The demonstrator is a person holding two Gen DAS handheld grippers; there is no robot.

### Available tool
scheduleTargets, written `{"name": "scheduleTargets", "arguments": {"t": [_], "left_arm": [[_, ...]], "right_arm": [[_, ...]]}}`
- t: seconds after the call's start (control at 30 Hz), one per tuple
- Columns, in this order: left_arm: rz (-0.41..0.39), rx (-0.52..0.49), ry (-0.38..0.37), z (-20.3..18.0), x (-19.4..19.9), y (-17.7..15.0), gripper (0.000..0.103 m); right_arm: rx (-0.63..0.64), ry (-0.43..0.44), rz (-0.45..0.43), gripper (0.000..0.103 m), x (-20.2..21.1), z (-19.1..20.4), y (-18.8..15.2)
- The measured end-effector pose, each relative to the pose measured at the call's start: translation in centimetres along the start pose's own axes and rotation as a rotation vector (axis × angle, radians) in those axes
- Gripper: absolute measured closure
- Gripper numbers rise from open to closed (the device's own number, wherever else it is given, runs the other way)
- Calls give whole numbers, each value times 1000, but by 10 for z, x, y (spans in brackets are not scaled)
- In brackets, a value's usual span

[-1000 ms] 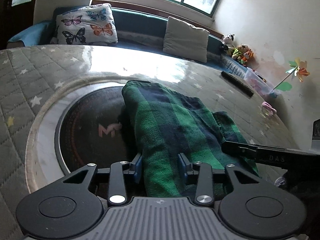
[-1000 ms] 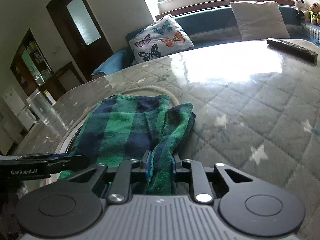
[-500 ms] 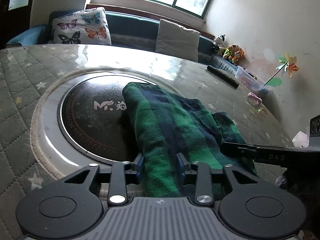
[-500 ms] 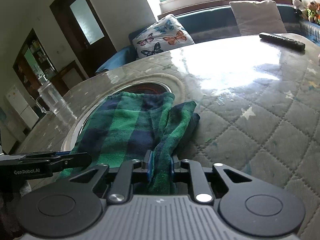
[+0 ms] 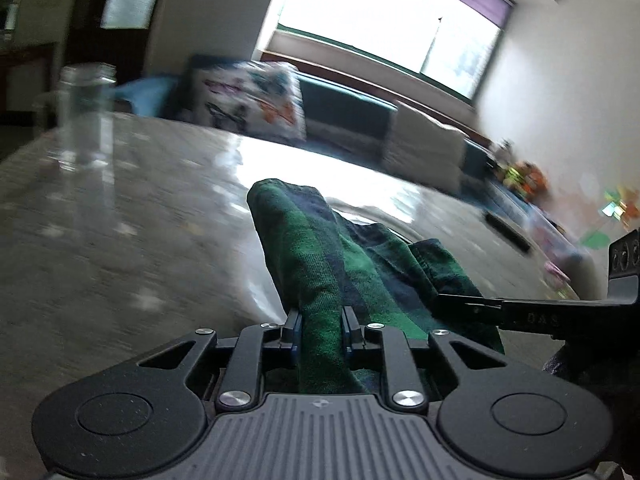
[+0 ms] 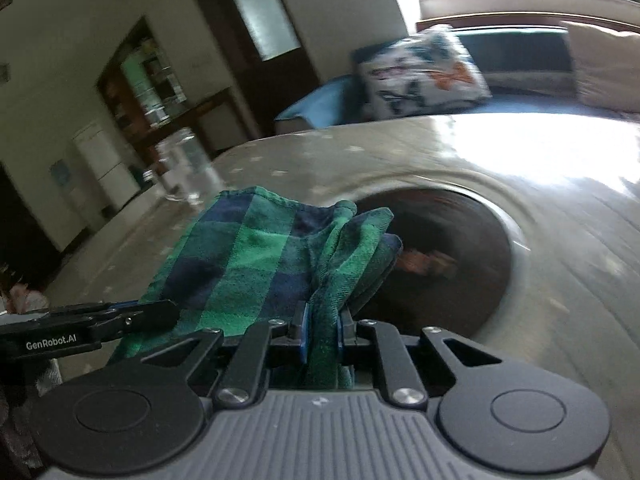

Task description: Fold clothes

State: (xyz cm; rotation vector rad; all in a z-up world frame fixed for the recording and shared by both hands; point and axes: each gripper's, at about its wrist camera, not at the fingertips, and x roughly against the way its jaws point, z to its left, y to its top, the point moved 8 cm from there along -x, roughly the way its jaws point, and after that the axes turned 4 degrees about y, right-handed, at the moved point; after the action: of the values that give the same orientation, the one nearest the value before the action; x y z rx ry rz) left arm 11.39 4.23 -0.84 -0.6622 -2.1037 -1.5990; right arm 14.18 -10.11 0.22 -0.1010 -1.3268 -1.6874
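Green plaid garment (image 5: 320, 272) lifted above table (image 5: 120, 240), near edge bunched in both my jaws: left gripper (image 5: 320, 326) and right gripper (image 6: 323, 330) clamped on it. Soft, light, limp; grip at hem corners. Right view alone shows dark round inset (image 6: 448, 256) beyond garment; left view alone shows remote (image 5: 508, 232).
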Motion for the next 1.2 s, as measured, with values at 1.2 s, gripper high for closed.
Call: {"name": "scheduleTargets", "arguments": {"t": [1.2], "left_arm": [[-87,114,381,182,-23,64,59]], "right_arm": [[289,208,58,83,-221,143,90]]}}
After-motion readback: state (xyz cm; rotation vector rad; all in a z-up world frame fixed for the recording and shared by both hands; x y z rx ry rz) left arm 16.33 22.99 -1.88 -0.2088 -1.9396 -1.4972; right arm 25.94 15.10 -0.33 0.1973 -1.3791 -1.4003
